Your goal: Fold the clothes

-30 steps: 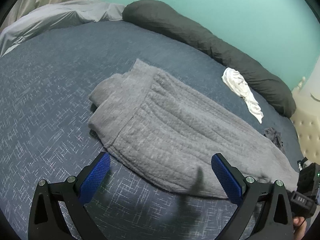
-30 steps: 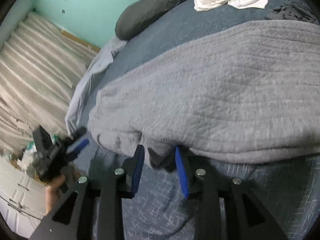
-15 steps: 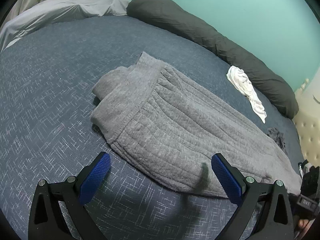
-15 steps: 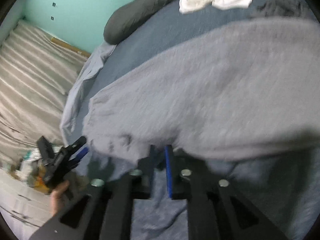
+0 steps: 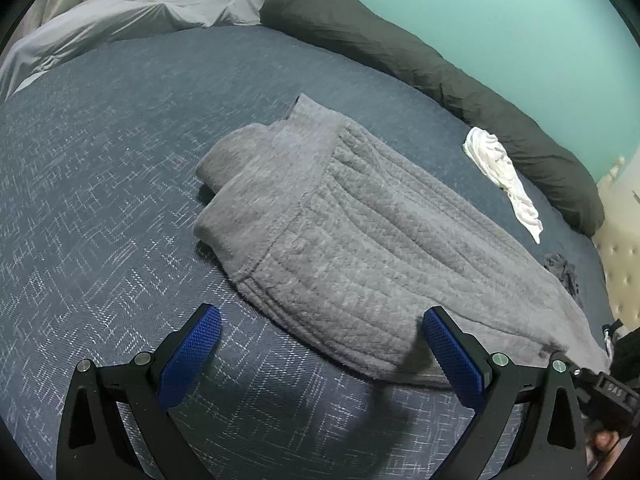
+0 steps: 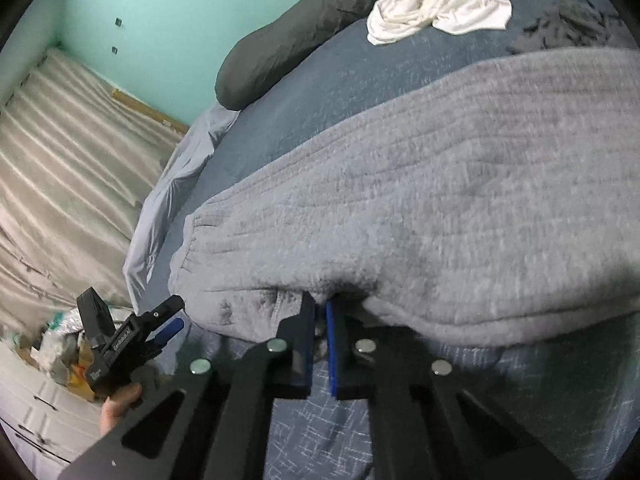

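Left wrist view first: the left claw (image 5: 320,344) is spread wide and holding nothing, hovering over the dark blue woven bedspread (image 5: 100,168). The grey ribbed knit garment (image 5: 360,240) lies stretched out straight ahead of it, its near hem sitting between and just beyond the two blue pads (image 5: 192,352), not touching either. Compared with a second ago the garment has shifted a little further ahead of the claw and the view has pulled back slightly, so this hand looks like it's been backing off or lining up, not grabbing. Far ahead to the right there's a crumpled white cloth (image 5: 500,176) beside a long dark grey bolster pillow (image 5: 440,76), both well apart from the garment.

Right wrist view: this is where the real change is. A second ago the right claw (image 6: 320,312) had a clear gap with fabric sitting in it; now the pads are pinched nearly together on the grey garment's (image 6: 440,184) near edge, and the cloth bunches up right at the tips. So the grip is made. The left claw (image 6: 160,320) shows off to the left of it, low down, apart from the cloth.

My read: one end is now secured, so the fold can start once the left side takes its own corner. If the right lifts alone, the knit will probably sag and twist.
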`<action>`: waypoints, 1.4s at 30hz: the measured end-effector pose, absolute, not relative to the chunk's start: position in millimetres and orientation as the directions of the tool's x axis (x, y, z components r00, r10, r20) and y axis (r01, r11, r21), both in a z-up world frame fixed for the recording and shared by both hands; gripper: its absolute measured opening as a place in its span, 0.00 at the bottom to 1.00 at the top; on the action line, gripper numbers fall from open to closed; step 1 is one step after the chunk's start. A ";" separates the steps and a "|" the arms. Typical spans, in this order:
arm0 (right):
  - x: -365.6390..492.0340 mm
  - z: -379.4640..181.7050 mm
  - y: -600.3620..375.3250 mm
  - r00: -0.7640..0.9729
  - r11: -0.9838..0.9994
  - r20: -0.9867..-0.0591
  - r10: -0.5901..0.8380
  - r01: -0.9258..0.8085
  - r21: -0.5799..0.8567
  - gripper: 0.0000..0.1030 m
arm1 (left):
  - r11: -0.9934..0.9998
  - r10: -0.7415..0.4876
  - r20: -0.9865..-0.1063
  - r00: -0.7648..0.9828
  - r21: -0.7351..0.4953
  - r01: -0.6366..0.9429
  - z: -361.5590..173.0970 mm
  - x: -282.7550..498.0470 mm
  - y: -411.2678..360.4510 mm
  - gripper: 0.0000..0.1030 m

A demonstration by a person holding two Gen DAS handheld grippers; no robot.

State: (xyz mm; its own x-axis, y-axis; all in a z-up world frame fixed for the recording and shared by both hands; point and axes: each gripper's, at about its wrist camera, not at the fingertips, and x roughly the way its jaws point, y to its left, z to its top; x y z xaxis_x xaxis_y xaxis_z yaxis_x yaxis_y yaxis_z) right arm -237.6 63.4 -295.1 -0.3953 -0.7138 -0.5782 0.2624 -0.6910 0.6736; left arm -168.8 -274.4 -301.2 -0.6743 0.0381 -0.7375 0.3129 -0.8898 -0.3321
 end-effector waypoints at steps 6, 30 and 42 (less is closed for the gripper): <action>-249.1 -277.8 59.5 -0.327 -0.732 -0.660 -0.677 0.389 0.559 0.03 | -0.886 0.040 -0.745 -0.666 -0.334 0.321 -305.3 -169.6 -276.4 1.00; -234.4 -292.7 130.5 -0.322 -0.756 -0.688 -0.650 0.186 0.627 0.35 | -0.871 0.032 -0.725 -0.689 -0.358 0.337 -300.3 -174.0 -275.5 1.00; -231.4 -320.5 197.0 -0.488 -0.662 -0.609 -0.626 -0.080 0.745 0.25 | -0.869 0.032 -0.726 -0.687 -0.360 0.339 -301.7 -175.3 -274.8 1.00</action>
